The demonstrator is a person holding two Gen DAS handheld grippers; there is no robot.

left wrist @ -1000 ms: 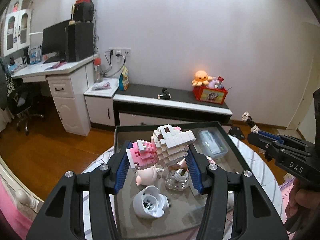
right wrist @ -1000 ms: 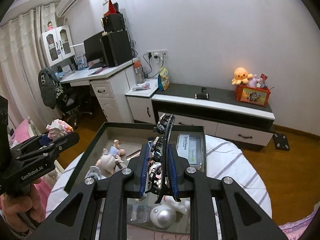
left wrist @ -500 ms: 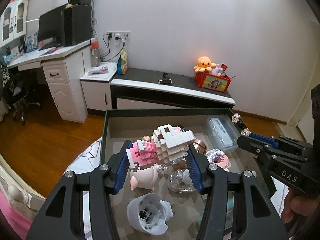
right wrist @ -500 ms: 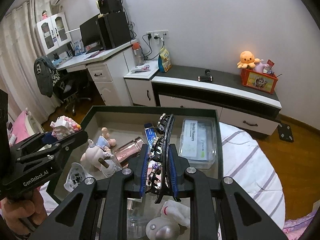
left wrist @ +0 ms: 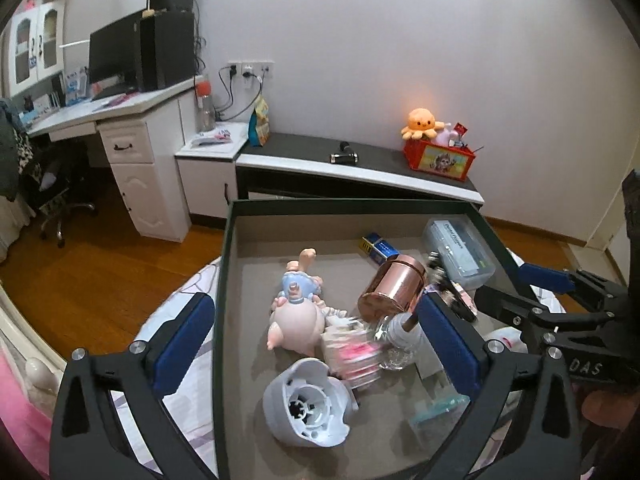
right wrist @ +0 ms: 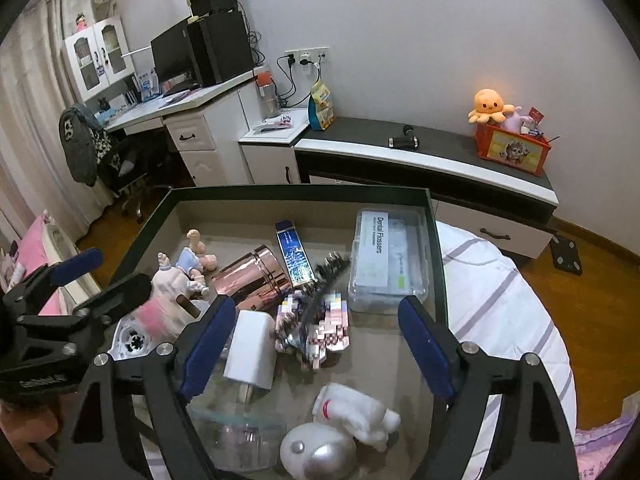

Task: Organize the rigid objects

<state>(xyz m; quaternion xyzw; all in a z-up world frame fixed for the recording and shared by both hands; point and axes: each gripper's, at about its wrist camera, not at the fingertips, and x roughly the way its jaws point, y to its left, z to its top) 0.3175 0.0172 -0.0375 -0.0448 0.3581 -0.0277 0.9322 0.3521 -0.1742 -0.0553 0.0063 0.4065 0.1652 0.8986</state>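
Both tongs gape empty over the dark-rimmed cardboard box (right wrist: pixel 434 240): left gripper (left wrist: pixel 312 344) above the blurred pink-and-white brick figure (left wrist: pixel 352 354), right gripper (right wrist: pixel 316 344) above the black toothed hair clip (right wrist: pixel 316 300) at its twelve o'clock; withdrawing straight upward should avoid nudging neighbours.

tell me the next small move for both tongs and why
Probably lift both clear of the box and fetch more items. The left tongs and right tongs are open and empty; the block toy and black hair clip lie blurred inside.
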